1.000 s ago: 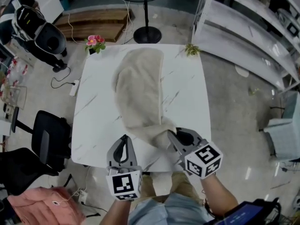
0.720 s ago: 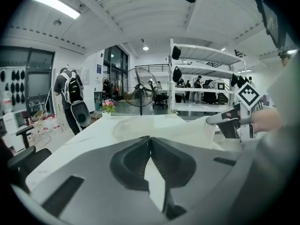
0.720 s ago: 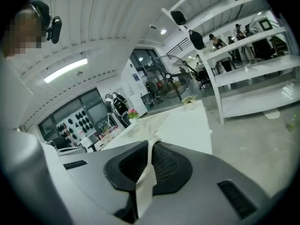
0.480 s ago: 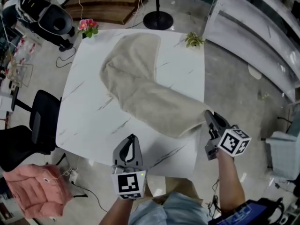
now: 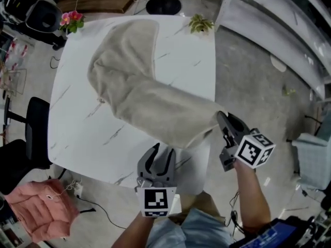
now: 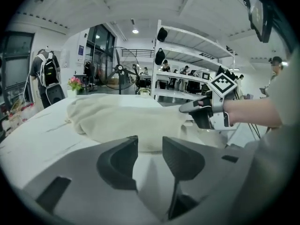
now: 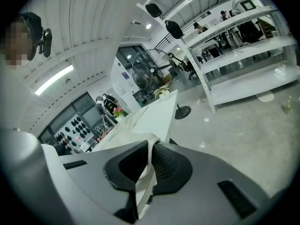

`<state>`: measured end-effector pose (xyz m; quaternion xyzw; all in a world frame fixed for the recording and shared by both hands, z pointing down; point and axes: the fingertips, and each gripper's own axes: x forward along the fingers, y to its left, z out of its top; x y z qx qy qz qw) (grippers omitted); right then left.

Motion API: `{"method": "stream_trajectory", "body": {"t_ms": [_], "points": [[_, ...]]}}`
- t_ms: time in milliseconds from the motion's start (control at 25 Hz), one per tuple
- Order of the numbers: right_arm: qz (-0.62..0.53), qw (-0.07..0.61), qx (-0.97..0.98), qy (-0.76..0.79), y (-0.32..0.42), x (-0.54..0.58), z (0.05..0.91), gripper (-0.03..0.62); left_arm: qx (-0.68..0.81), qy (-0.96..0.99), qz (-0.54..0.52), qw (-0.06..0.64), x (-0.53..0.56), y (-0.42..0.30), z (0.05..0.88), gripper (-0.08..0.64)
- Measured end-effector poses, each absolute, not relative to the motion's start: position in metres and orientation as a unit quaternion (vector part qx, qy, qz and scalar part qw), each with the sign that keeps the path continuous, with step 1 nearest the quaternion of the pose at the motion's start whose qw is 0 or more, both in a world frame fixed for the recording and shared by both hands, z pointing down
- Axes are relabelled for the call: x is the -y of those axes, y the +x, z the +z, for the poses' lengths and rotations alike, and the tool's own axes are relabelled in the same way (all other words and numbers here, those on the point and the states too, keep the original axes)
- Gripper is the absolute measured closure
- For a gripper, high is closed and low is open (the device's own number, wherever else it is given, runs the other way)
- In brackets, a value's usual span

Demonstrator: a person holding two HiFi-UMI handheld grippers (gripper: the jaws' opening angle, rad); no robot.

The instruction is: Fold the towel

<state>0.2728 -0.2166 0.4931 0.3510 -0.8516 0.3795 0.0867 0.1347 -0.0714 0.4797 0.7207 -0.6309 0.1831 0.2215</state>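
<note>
Well, we see the white marbled table (image 5: 72, 138) with the beige towel (image 5: 134, 87) rumpled on it. The towel runs from the far edge and bends toward the near right corner. Just off that corner, our right gripper (image 5: 222, 122) is clamped on the towel's end, with cloth pinched between its jaws. Our left gripper (image 5: 160, 151) hangs at the near edge. Its jaws have just been opening and stand moderately apart with nothing between them, and the towel's hem lies just beyond. Pink flowers (image 5: 70, 20) and what seems a small green plant (image 5: 196, 22) mark the far corners.
</note>
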Motion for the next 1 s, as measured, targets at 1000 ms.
{"method": "stream_trajectory", "body": {"t_ms": [1000], "points": [[0.385, 0.066, 0.872, 0.294, 0.249, 0.208, 0.448, 0.563, 0.629, 0.707, 0.281, 0.160, 0.085, 0.142, 0.463, 0.514]]}}
